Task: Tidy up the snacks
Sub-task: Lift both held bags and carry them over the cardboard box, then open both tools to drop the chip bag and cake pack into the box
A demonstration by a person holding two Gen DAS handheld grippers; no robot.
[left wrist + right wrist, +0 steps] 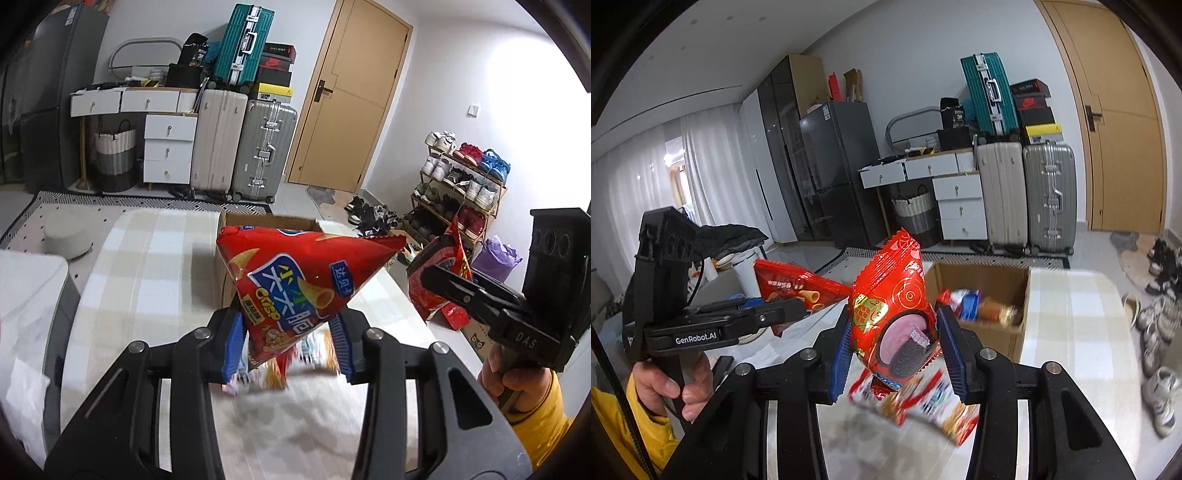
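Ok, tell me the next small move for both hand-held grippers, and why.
Probably carry both bags over the open cardboard box. The left hand-held gripper holds the red crisp bag aloft, the right hand-held gripper holds the cookie bag, and the box already contains a snack.

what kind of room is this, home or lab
Most likely a lived-in home, probably a living or entry area: stacked hard-shell suitcases stand beside a tan wooden door, a wooden rack full of sneakers lines the wall, and a dark grey fridge stands near white curtains.
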